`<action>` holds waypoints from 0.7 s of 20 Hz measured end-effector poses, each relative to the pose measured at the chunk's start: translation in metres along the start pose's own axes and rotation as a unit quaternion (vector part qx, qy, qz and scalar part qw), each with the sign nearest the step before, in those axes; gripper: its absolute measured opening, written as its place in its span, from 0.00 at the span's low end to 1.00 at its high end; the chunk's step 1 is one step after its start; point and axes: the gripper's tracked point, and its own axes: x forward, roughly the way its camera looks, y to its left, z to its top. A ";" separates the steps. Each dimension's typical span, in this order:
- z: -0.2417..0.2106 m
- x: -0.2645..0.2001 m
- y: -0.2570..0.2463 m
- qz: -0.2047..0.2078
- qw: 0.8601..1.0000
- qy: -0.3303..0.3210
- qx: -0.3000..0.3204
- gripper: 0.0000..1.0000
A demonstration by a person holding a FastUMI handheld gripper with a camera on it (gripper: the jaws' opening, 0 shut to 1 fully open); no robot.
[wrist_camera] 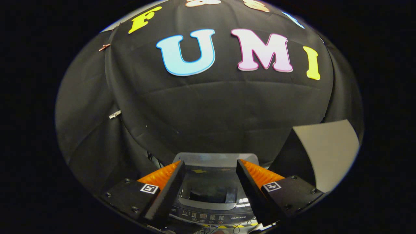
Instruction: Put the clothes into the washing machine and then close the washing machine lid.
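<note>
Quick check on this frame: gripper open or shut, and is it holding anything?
Gripper: open, holding nothing; its fingers stand wide apart above the washing machine, which shows between them.

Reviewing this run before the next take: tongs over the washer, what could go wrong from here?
1. The tongs are open with nothing between them, and no clothes can be seen, so the lid might get closed on an unloaded drum.
2. The washing machine sits low between the fingers, its lid up. A fast descent could knock the control panel.
3. A pale panel stands close beside the machine; a sideways swing might hit it.
</note>
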 end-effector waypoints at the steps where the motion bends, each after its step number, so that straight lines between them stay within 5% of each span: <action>1: 0.015 -0.009 -0.008 0.003 1.000 -0.015 -0.001 1.00; 8: 0.109 -0.093 -0.053 0.001 0.993 -0.117 -0.004 1.00; 14: 0.172 -0.161 -0.140 -0.028 0.980 -0.195 -0.002 0.99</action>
